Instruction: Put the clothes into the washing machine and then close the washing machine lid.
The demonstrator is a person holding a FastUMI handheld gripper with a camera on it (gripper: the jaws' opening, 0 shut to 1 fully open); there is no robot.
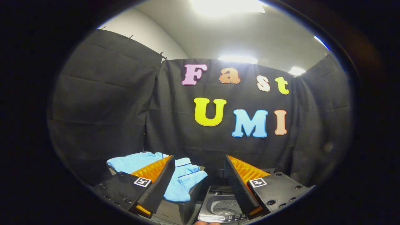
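Booth interior: black cloth walls under a white ceiling.

Back cloth wall point(218, 137) is the landmark, hanging creased and roughly flat. Left of it a second black cloth panel point(103, 103) meets it at a vertical seam, with small clips along its top edge. Right of it a third cloth panel point(328, 125) angles in. Above the left panel, a bare white room wall point(140, 34) shows. Over everything runs the white ceiling point(225, 37), with one large bright ceiling light point(226, 6) high above the back wall, a smaller light point(237, 58) just above its top edge, and another point(296, 71) toward its right corner.
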